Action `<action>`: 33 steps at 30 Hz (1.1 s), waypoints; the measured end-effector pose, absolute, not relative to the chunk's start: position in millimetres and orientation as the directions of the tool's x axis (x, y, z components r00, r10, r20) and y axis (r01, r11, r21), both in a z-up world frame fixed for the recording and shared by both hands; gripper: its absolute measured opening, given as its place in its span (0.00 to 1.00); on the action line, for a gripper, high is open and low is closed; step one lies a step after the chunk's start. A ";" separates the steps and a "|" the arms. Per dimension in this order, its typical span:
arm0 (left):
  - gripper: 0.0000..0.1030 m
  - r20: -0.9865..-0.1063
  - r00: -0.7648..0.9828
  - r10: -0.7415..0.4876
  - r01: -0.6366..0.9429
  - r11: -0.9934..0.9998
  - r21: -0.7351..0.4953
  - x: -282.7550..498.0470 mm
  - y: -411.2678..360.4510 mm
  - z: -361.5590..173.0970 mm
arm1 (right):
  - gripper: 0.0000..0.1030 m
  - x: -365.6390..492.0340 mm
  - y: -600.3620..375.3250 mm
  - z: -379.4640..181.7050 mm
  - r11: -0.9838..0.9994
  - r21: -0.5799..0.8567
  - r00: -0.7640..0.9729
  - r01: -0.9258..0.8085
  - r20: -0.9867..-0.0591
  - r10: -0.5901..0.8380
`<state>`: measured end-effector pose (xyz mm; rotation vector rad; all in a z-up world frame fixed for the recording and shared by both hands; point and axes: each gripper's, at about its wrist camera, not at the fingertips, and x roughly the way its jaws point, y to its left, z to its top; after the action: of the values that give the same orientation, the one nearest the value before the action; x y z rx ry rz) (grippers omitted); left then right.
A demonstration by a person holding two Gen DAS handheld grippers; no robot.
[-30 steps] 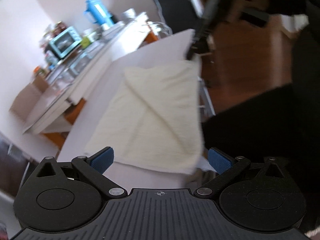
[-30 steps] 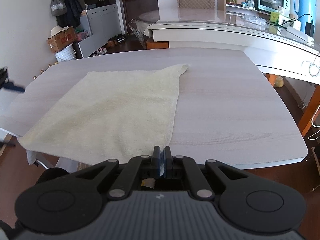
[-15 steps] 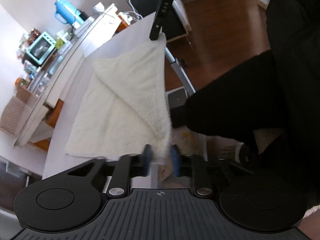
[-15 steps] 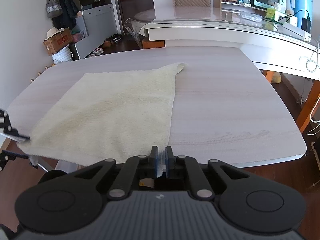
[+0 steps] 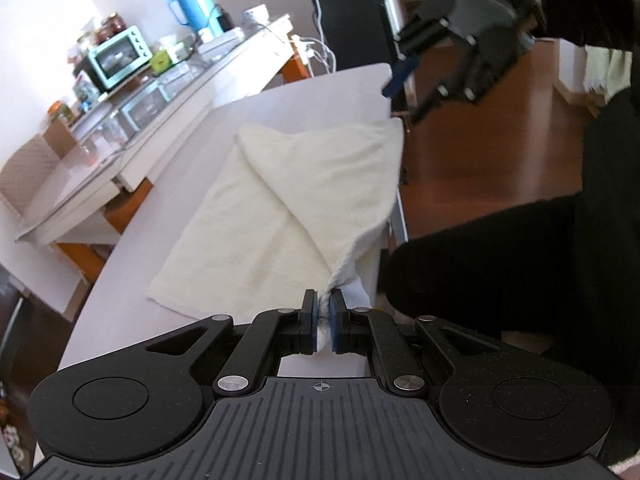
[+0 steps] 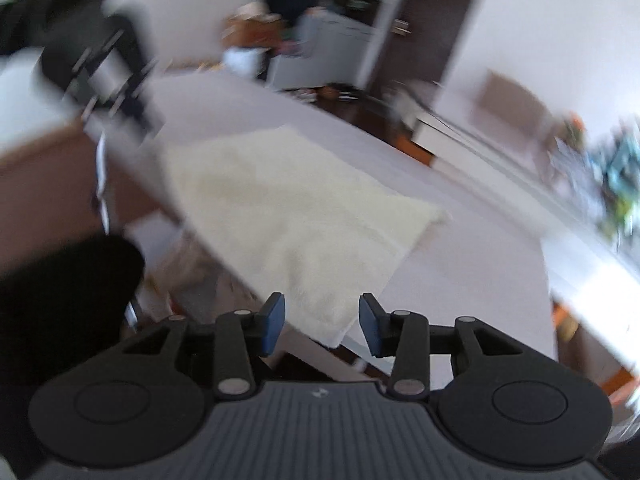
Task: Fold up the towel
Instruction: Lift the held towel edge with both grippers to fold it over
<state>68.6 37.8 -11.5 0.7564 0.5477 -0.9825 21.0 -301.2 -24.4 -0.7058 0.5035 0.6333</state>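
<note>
A cream towel (image 5: 288, 204) lies on the pale table (image 5: 304, 96), one layer folded diagonally over it. My left gripper (image 5: 324, 320) is shut on the towel's near corner at the table's front edge. My right gripper (image 6: 322, 326) is open and empty, just above the towel's other near corner (image 6: 320, 280); that view is motion-blurred. In the left wrist view the right gripper (image 5: 404, 84) hangs open above the towel's far right corner, apart from it.
A counter (image 5: 168, 80) behind the table carries a teal toaster oven (image 5: 118, 56), a blue kettle (image 5: 192, 0) and jars. Wooden floor (image 5: 480, 160) lies to the right of the table. The person's dark clothing (image 5: 520, 264) is close at the right.
My left gripper closed on the towel's near corner. My right gripper opened, let go of its corner and swung upward and away, so its view tilted and blurred.
</note>
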 end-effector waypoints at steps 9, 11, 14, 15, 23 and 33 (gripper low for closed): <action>0.06 -0.726 0.466 -0.506 0.878 0.368 0.306 73.7 32.5 -6.4 | 0.27 17.4 -280.0 -69.1 0.291 -0.666 0.726 -0.687 -0.620 0.298; 0.06 -0.729 0.466 -0.501 0.877 0.372 0.304 75.3 32.5 -6.8 | 0.19 17.2 -279.2 -73.4 0.260 -0.687 0.733 -0.678 -0.613 0.294; 0.06 -0.736 0.467 -0.490 0.875 0.380 0.302 76.2 32.6 -7.8 | 0.09 15.2 -282.1 -72.8 0.253 -0.690 0.733 -0.678 -0.611 0.299; 0.06 -0.738 0.466 -0.488 0.874 0.381 0.300 75.8 32.8 -7.7 | 0.08 14.5 -284.3 -71.6 0.257 -0.683 0.729 -0.683 -0.616 0.299; 0.06 -0.727 0.464 -0.506 0.872 0.405 0.275 69.0 34.2 1.4 | 0.05 19.0 -309.6 -20.1 0.466 -0.474 0.655 -0.747 -0.647 0.391; 0.06 -0.676 0.555 -0.485 0.791 0.559 0.248 93.8 35.0 22.0 | 0.04 80.1 -336.1 41.5 0.708 -0.205 0.669 -0.675 -0.574 0.471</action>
<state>93.8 35.0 22.0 0.5816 0.5896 -0.8058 80.1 -336.1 41.5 -0.4260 0.5156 0.6686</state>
